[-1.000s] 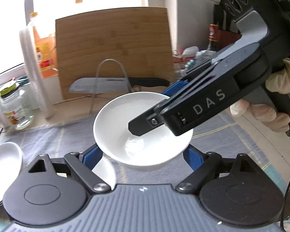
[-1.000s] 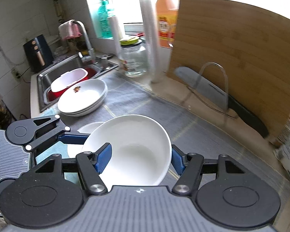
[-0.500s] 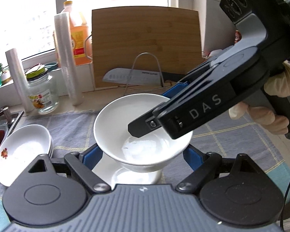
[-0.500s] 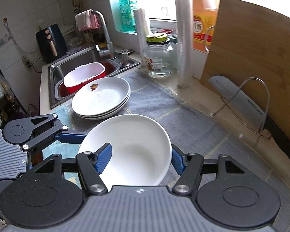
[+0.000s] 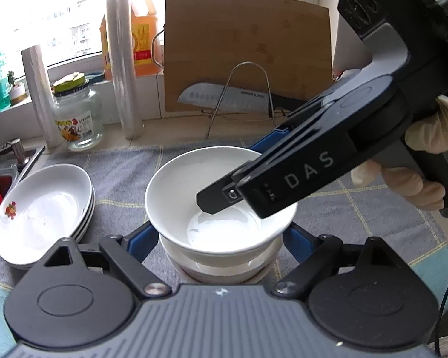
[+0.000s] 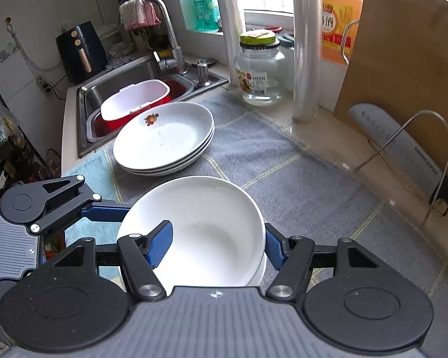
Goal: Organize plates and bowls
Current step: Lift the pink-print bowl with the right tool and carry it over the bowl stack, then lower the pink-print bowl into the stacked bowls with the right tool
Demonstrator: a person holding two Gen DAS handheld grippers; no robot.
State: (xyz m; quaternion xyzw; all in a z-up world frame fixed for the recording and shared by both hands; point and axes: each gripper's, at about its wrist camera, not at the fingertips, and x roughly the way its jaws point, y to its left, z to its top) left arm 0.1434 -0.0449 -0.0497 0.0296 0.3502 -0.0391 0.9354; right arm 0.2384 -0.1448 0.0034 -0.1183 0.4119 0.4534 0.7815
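- White bowl [image 5: 194, 185] off the desk [image 5: 179, 131], hanging directly over a second bowl [image 5: 224, 271] that sits on the grey cloth [image 5: 358, 208]; foot apparently just inside the lower rim, contact not clear.
- Right gripper [image 6: 216, 247] clamped at its narrowest on the bowl's wall: one of the fingers inside, the other outside the rim.
- Left gripper [image 5: 218, 241] at about half span, fingers against the lower wall on either side, as far as the left wrist view shows.
- Risk one: two grips on one rigid bowl. Any mismatch between the hands likely to twist it and make glazed ceramic slip in the pads.
- Risk two: off-centre lowering. Foot catching the lower rim, bowl seating tilted, possible chip or rocking stack.
- Risk three: release order. Right inner finger trapped inside the bowl; pulling away sideways rather than upward likely to drag or tip the top bowl.
- Risk four: left fingers low beside the lower bowl; pinching between the two bowls or nudging the bottom one across the cloth.
- Stack of plates [image 5: 41, 208] near on the sink side; wide swing on withdrawal could clip it.
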